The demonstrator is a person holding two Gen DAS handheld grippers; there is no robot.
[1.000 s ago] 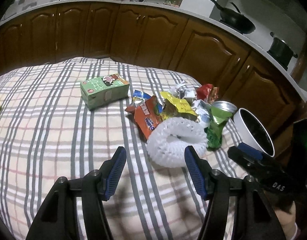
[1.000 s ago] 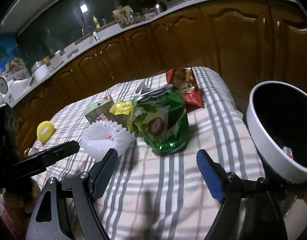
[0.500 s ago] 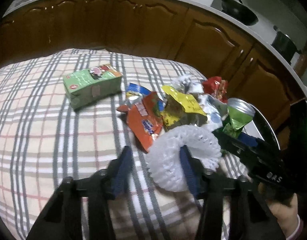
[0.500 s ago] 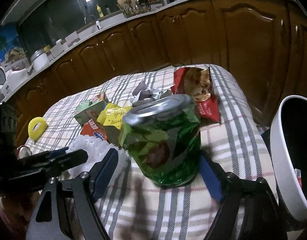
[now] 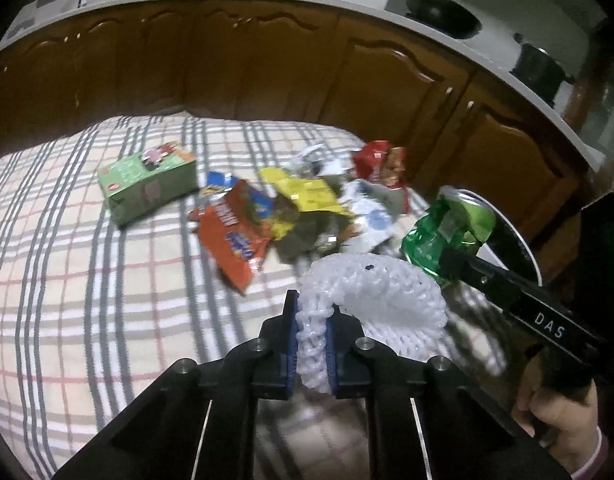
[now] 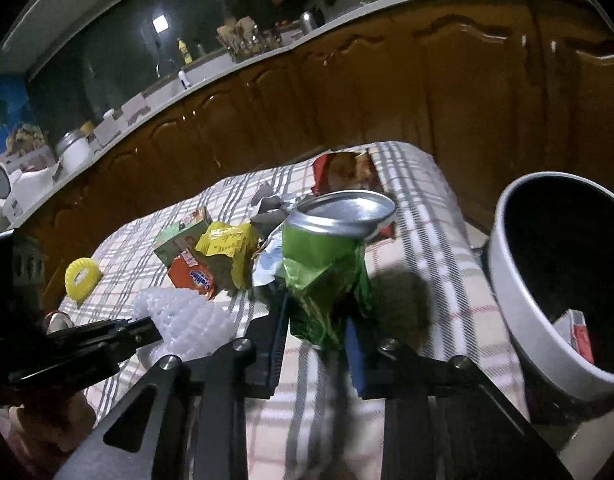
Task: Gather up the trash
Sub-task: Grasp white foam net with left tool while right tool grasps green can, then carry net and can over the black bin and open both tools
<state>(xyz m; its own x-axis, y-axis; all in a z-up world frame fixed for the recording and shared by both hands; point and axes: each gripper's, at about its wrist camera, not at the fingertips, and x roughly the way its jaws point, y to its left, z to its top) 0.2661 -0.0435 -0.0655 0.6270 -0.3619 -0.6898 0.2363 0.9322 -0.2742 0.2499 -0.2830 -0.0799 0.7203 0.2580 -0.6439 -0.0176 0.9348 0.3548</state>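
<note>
My left gripper point(image 5: 311, 340) is shut on the near edge of a white foam net sleeve point(image 5: 379, 300), which also shows in the right wrist view point(image 6: 187, 316). My right gripper point(image 6: 317, 336) is shut on a crushed green can point(image 6: 327, 264) and holds it upright just above the checked cloth; the can also shows in the left wrist view point(image 5: 447, 232). A white bin point(image 6: 519, 320) with a dark inside stands to the right of the can. Loose wrappers point(image 5: 267, 216) lie in a pile behind the sleeve.
A green carton point(image 5: 147, 188) lies left of the pile. A red snack bag point(image 5: 381, 164) lies at the back right. A yellow ring point(image 6: 81, 280) lies far left on the checked cloth point(image 5: 67, 280). Brown cabinets point(image 5: 267, 64) stand behind the table.
Both grippers have closed: the left on the foam sleeve's edge, the right on the green can. The can now sits lifted and nearer the bin.
</note>
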